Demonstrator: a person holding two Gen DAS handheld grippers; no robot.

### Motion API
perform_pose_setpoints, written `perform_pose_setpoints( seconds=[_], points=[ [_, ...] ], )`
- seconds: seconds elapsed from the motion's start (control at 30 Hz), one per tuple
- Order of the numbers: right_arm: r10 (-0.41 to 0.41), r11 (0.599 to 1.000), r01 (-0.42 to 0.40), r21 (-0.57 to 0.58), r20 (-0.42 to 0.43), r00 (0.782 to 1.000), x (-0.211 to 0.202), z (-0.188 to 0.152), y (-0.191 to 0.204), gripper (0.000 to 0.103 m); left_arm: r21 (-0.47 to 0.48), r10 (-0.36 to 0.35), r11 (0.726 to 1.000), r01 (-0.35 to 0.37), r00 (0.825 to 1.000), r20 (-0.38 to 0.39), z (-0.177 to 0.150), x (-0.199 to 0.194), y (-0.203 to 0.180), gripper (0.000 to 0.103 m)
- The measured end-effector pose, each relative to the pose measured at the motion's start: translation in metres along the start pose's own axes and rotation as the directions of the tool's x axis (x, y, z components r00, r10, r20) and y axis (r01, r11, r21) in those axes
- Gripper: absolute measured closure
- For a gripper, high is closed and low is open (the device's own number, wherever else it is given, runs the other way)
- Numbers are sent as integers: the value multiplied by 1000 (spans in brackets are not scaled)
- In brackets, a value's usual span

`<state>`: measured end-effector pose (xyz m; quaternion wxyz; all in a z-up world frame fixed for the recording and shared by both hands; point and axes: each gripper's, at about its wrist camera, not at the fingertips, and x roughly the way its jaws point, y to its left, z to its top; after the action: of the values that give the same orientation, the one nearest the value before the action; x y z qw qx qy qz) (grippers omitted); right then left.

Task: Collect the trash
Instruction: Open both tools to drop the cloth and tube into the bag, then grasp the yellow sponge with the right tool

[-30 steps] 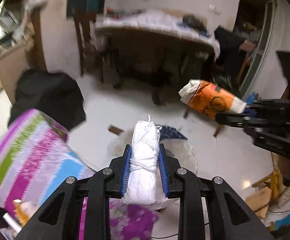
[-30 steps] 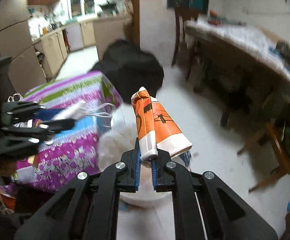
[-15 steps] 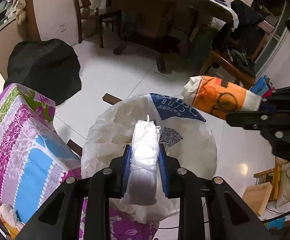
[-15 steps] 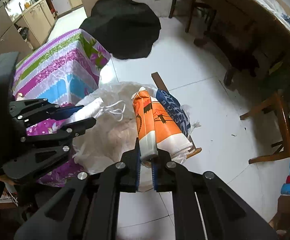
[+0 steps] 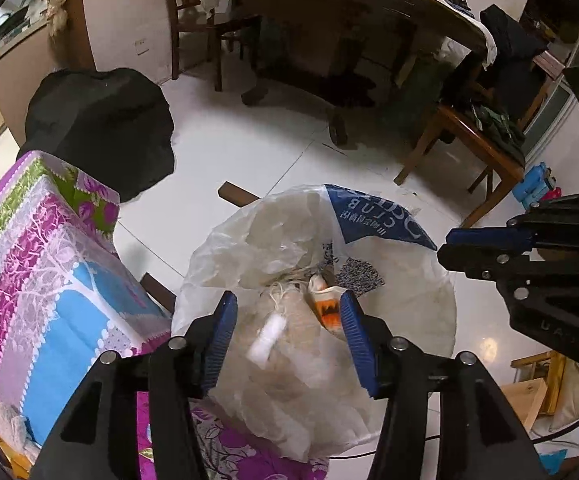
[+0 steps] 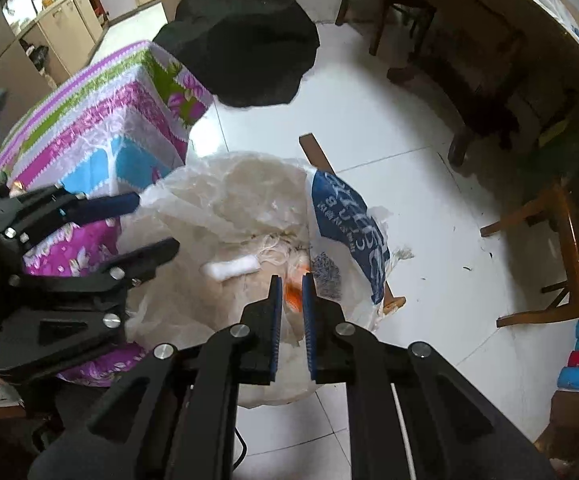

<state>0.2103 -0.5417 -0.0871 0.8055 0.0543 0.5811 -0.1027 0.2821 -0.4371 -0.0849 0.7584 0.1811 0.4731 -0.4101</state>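
- My left gripper (image 5: 287, 330) has just been opening; its 2 blue pads (image 5: 220, 334) stand apart over the white trash bag (image 5: 393, 364)
- A blurred white bundle (image 5: 267, 340) and an orange-and-white carton (image 5: 325, 306) lie inside, touching neither pad
- My right gripper (image 5: 455, 246) is alongside, nearly closed

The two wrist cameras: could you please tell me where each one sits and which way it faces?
Left wrist: on the left gripper, looking steeply down into the trash bag; own open fingers show, right gripper at right.
Right wrist: on the right gripper, steeply down; own near-closed fingers, left gripper at left.
Shared: bag, orange wrapper, black cloth.
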Motion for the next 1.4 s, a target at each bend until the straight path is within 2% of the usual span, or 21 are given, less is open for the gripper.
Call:
perform_pose_setpoints(
  seconds=[0.17,0.3,0.33,0.43,0.5,0.57,0.6,0.73,0.83,0.93,1.1,1.23,1.3,1.33,1.4],
  points=[
    [-15,1000,15,-1,7,1000,-1,-3,2,93,-9,28,1000,-28,999,22,-8,-8,7,49],
    [0,1000,-4,30,119,993,-16,-15,7,93,24,90,995,-94,988,129,-27,-39,8,49],
    [-12,999,4,47,170,985,-22,-23,9,93,36,112,992,-120,976,187,-38,-55,9,49],
    [-57,997,40,65,290,955,-37,-45,21,93,47,135,987,-154,948,287,-63,-88,17,49],
    [-77,995,49,85,359,930,-45,-63,31,93,32,160,983,-183,921,354,-85,-114,29,49],
    [-81,994,45,99,400,913,-50,-73,38,93,7,179,980,-198,902,394,-103,-133,40,49],
    [-76,994,35,105,417,906,-52,-80,44,93,-17,197,978,-209,885,422,-116,-147,51,49],
    [-53,998,25,66,454,889,-59,-90,78,93,-114,259,966,-233,840,477,-159,-185,86,48],
    [-29,999,20,26,465,885,-62,-88,105,93,-194,361,932,-305,797,484,-193,-209,115,48],
    [14,1000,-6,-19,468,884,-64,-84,133,93,-262,439,898,-354,770,463,-226,-229,141,48],
    [79,994,-34,-101,481,873,-67,-83,180,92,-389,538,836,-388,724,433,-277,-262,177,48],
    [130,988,-71,-139,476,870,-66,-84,206,92,-453,576,800,-393,715,396,-304,-277,203,46],
    [167,983,-107,-151,476,863,-65,-86,214,92,-482,613,769,-420,697,372,-324,-285,210,46],
    [179,981,-119,-154,474,862,-64,-87,217,92,-486,621,763,-426,693,367,-331,-288,212,46],
    [192,978,-132,-160,464,865,-59,-89,224,92,-503,650,739,-448,671,357,-349,-296,212,43]
  ],
)
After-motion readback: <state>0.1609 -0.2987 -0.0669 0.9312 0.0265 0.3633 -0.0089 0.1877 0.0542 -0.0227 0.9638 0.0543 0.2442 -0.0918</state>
